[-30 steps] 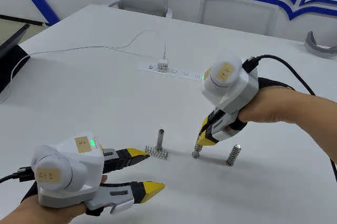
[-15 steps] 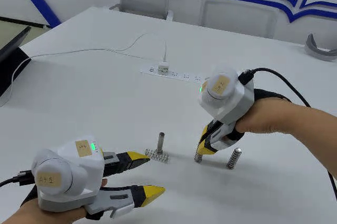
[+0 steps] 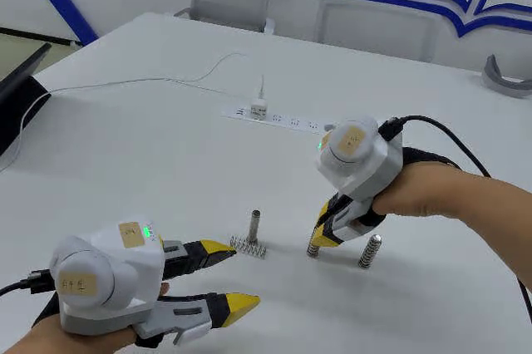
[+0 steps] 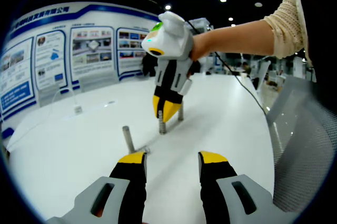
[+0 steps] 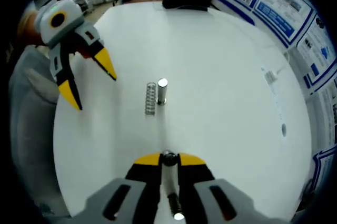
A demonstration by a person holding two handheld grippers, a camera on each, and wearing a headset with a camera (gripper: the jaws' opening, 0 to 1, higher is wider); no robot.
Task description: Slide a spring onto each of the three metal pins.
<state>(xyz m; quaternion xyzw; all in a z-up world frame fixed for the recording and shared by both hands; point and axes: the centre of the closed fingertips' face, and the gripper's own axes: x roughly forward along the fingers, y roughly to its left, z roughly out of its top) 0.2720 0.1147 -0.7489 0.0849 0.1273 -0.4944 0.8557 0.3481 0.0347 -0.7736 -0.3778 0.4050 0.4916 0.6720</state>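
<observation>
The right gripper [image 3: 321,236] is clamped on the middle pin [image 5: 168,157], which stands on the white table [image 3: 166,146] with a coiled spring [image 3: 312,248] at its base. Just to its right stands a spring-covered pin [image 3: 371,249]. To its left stands a bare pin [image 3: 254,224], with a loose spring [image 3: 248,245] lying at its foot. The left gripper [image 3: 239,271], jaws apart, is held near that loose spring.

Three metal pins [image 3: 254,225], three springs [image 3: 248,245], two grippers [image 3: 241,271] [image 3: 320,238], one power strip [image 3: 274,115].
</observation>
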